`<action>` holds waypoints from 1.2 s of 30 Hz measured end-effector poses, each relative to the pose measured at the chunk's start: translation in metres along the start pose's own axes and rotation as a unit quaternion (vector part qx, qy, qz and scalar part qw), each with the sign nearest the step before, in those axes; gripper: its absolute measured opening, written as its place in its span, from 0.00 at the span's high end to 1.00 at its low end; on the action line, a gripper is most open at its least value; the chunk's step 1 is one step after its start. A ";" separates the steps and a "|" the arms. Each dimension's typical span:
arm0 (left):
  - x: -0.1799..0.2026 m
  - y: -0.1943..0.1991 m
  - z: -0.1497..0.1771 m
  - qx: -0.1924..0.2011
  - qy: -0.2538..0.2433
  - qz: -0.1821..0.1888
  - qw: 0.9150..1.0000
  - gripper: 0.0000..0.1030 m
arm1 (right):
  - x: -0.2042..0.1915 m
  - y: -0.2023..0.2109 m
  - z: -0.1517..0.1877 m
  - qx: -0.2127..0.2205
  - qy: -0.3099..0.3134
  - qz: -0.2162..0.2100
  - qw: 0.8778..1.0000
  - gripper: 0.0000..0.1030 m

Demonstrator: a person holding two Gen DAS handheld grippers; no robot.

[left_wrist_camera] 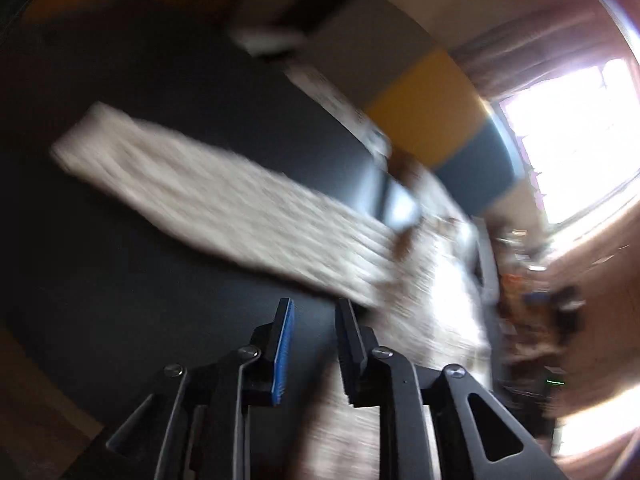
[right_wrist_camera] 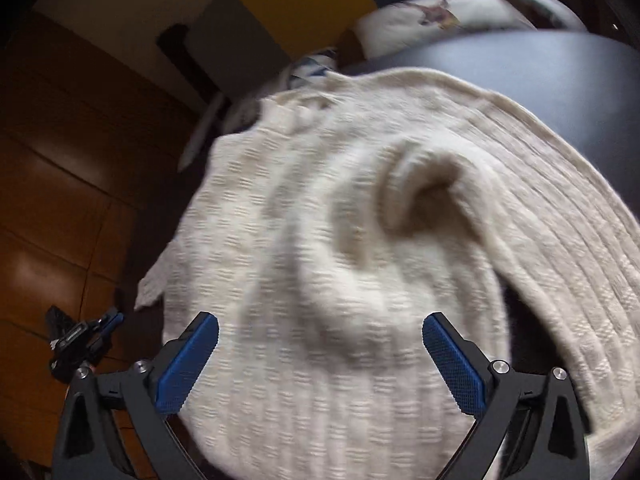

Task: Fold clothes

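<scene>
Dark tabletop (left_wrist_camera: 120,240) carries a cream knit sweater (right_wrist_camera: 320,260), sleeve stretched toward ten o'clock — probably spread for folding. Right gripper (right_wrist_camera: 320,356) gapes wide above it; left gripper (left_wrist_camera: 314,340) slightly parted, empty.

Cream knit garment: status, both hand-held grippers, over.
Left hand-held gripper part open, empty. Right hand-held gripper wide open over cream knit garment, unfolded, rumpled on dark table. Nothing in the way.

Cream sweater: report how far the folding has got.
Done: little that shows. The cream sweater lies on the dark table, rumpled, with one sleeve stretched out flat. In hand: nothing. The right gripper hangs open over the body, and the left gripper is narrowly open with nothing between its fingers. Left: sleeves in, body folded.
</scene>
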State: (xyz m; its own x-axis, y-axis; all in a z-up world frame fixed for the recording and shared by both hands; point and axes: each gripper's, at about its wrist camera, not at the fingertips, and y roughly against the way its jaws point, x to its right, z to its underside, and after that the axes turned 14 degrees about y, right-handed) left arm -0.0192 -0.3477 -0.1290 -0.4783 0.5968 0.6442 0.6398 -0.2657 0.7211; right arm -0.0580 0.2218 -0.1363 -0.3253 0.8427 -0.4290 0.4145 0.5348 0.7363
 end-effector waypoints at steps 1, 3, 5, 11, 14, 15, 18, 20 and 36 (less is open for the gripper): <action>-0.008 -0.004 -0.003 -0.009 0.027 0.007 1.000 0.79 | -0.011 -0.004 -0.001 0.003 0.011 -0.001 1.000 0.00; -0.025 -0.013 -0.010 -0.026 0.080 0.020 0.996 0.79 | -0.023 -0.005 0.006 0.002 0.032 -0.011 0.999 0.00; -0.041 -0.021 -0.017 -0.043 0.133 0.034 0.990 0.79 | -0.040 -0.015 0.008 -0.005 0.059 -0.004 0.998 0.00; -0.090 -0.047 -0.038 -0.094 0.289 0.074 0.950 0.74 | -0.073 -0.048 0.003 -0.032 0.113 -0.008 0.993 0.00; -0.101 -0.064 -0.041 -0.104 0.341 0.088 0.930 0.72 | -0.080 -0.059 -0.002 -0.032 0.118 -0.018 0.992 0.00; -0.101 -0.071 -0.040 -0.097 0.353 0.093 0.926 0.70 | -0.082 -0.063 -0.003 -0.032 0.120 -0.020 0.992 0.00; -0.100 -0.084 -0.038 -0.063 0.386 0.114 0.913 0.70 | -0.086 -0.069 -0.005 -0.036 0.119 -0.028 0.992 0.00; -0.097 -0.089 -0.038 -0.043 0.395 0.128 0.909 0.70 | -0.086 -0.071 -0.008 -0.035 0.118 -0.026 0.992 0.00; -0.072 -0.056 -0.100 0.079 0.273 0.011 0.959 0.95 | -0.053 -0.112 -0.021 -0.082 0.104 0.059 0.989 0.00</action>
State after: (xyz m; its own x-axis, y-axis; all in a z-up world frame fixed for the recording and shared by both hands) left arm -0.0808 -0.4516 -0.1900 -0.6801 0.0955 0.7269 0.7154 -0.1302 0.6864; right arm -0.1054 0.1157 -0.1851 -0.4582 0.8585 -0.2302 0.3216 0.4015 0.8575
